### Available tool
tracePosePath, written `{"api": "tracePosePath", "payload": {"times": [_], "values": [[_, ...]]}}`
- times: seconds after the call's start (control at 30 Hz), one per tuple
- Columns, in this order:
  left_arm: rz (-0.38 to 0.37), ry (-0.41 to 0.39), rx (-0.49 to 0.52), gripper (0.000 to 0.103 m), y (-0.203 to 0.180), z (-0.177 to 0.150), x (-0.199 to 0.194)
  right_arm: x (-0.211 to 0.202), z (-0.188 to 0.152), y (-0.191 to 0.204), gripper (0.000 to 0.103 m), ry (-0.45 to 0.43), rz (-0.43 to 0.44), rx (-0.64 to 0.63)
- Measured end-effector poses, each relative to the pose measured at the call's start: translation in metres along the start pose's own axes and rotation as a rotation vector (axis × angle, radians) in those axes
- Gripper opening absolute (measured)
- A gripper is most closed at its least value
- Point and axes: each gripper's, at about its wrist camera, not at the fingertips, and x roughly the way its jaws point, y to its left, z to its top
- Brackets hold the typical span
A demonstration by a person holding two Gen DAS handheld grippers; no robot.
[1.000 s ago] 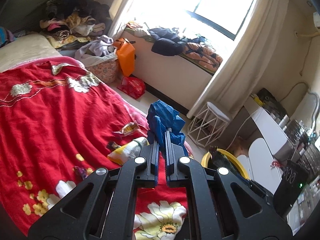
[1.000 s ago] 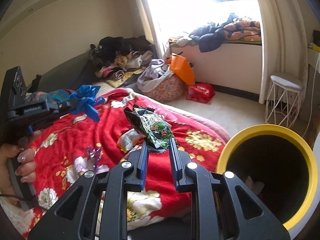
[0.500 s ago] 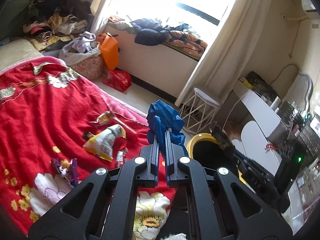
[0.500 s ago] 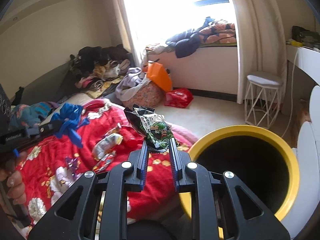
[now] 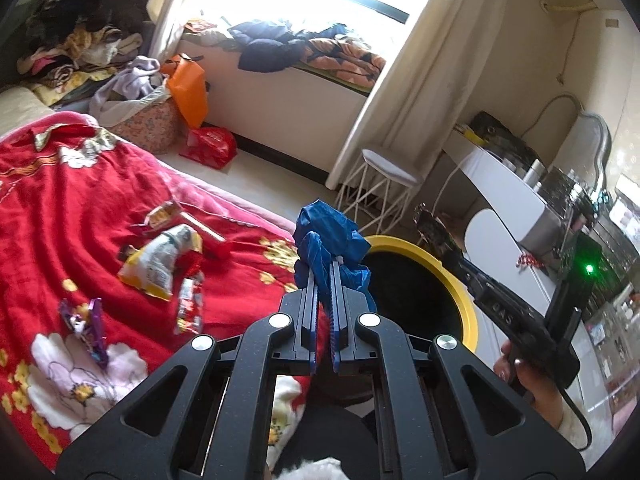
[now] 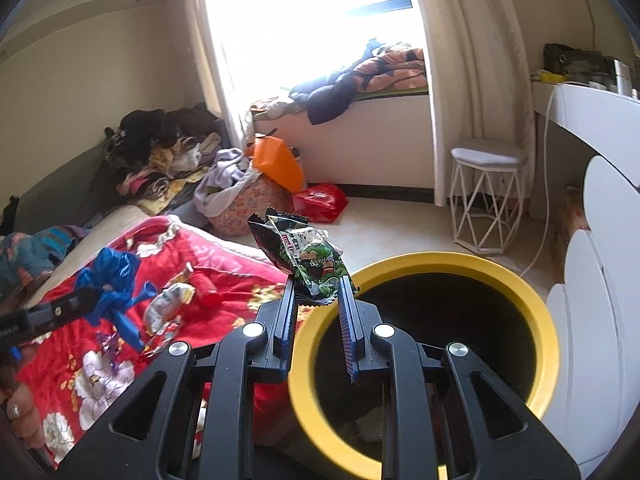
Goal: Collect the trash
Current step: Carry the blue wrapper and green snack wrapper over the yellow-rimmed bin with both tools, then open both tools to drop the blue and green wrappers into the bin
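The left tongs [image 5: 324, 270] are pinched fully together on a crumpled blue plastic bag [image 5: 328, 236], which bunches up above and around the fingertips; seen from the left wrist, the bag hangs just at the near-left rim of the yellow-rimmed bin [image 5: 460, 280], over the edge of the bed. The right tongs [image 6: 318, 286] are nearly closed, clamped on the lower end of a dark snack wrapper [image 6: 308, 252] with a green cartoon print, which stands up from the fingertips and tilts to the left. In the right wrist view that wrapper sits at the far-left rim of the bin [image 6: 532, 304], whose black inside opens wide just below and to the right of the tongs. More rubbish lies on the red flowered blanket [image 5: 60, 208]: a yellow-and-white snack bag [image 5: 160, 260], a small red-and-white wrapper [image 5: 188, 304] just beside it, and a purple wrapper [image 5: 86, 326] nearer the camera. A hand [image 5: 532, 384] grips the right tool's handle at the lower right of the left view.
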Motion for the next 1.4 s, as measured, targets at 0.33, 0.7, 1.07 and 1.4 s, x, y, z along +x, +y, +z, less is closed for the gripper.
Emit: {"api": "tracePosePath", "payload": {"times": [0.33,0.7,1.07,1.4], "values": [[-0.041,0.035,0.049,0.002,-0.03,-0.012,0.018,0.001,-0.002,-0.026,0.019,0.0,-0.053,0.059],[-0.061,0.065,0.083,0.002,-0.052,-0.019,0.035,0.006,-0.004,-0.047,0.019,0.019,-0.097,0.12],[-0.072,0.101,0.112,0.002,-0.069,-0.025,0.06,0.01,-0.011,-0.074,0.019,0.047,-0.161,0.18],[-0.061,0.157,0.138,0.002,-0.081,-0.031,0.09,0.013,-0.018,-0.096,0.019,0.079,-0.194,0.233]]}}
